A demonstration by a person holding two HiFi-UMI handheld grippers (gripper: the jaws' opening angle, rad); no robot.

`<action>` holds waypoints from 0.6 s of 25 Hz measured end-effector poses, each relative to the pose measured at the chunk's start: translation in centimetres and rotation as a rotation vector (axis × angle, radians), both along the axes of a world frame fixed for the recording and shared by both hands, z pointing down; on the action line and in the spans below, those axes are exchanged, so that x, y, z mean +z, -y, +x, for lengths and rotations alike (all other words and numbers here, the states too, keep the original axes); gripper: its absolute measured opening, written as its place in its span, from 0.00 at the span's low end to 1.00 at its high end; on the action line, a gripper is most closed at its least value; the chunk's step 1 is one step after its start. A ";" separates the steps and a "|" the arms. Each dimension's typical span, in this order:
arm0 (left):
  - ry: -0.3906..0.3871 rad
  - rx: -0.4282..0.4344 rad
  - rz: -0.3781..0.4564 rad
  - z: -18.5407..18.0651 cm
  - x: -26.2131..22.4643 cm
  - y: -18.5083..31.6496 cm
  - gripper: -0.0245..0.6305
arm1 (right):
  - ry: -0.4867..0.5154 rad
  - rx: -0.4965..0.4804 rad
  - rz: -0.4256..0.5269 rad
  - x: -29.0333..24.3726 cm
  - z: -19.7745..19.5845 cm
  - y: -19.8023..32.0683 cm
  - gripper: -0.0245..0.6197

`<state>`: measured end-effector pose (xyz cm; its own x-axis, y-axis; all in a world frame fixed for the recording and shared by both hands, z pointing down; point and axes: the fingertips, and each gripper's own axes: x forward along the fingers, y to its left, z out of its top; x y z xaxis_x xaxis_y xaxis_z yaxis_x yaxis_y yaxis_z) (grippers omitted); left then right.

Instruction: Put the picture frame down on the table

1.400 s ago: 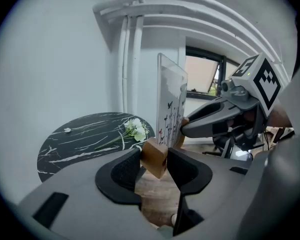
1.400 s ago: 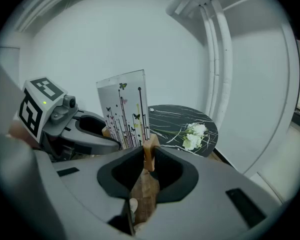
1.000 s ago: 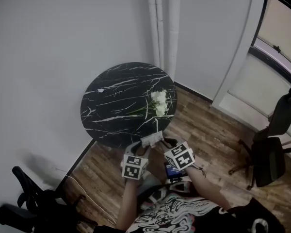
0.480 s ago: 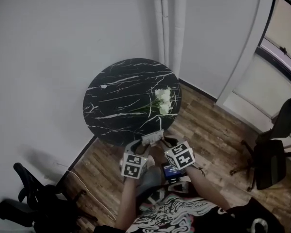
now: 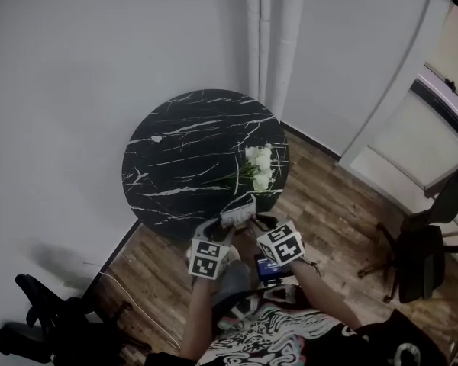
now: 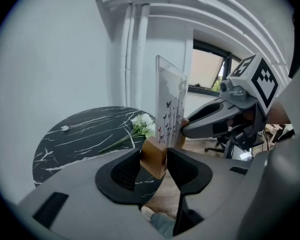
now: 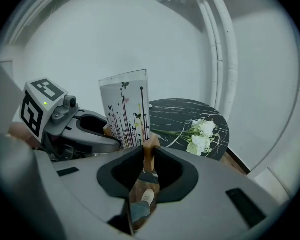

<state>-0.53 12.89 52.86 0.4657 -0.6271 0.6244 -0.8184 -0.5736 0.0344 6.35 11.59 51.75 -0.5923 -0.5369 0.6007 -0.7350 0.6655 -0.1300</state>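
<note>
The picture frame (image 5: pixel 238 213) is a clear upright panel printed with dark stems and butterflies (image 6: pixel 170 109), standing in a wooden base (image 6: pixel 155 156). Both grippers hold it in the air at the near edge of the round black marble table (image 5: pixel 183 166). My left gripper (image 6: pixel 154 159) is shut on one end of the wooden base. My right gripper (image 7: pixel 150 156) is shut on the other end (image 7: pixel 150 146). In the head view the left gripper (image 5: pixel 223 231) and the right gripper (image 5: pixel 261 223) flank the frame. The panel (image 7: pixel 125 114) stays upright.
A bunch of white flowers (image 5: pixel 259 166) lies on the table's right side, stems pointing left. White pipes (image 5: pixel 271 36) run up the wall behind. A black office chair (image 5: pixel 416 254) stands on the wooden floor at right, another chair (image 5: pixel 49 330) at lower left.
Both grippers keep their hold. The frame sits slightly closer to the table's near edge than a second ago, and the head view has shifted a little.
</note>
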 end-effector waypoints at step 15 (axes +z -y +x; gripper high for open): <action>-0.047 0.081 -0.065 -2.9 1.5 12.5 0.31 | -0.065 0.077 -0.076 1.5 -2.8 11.9 0.15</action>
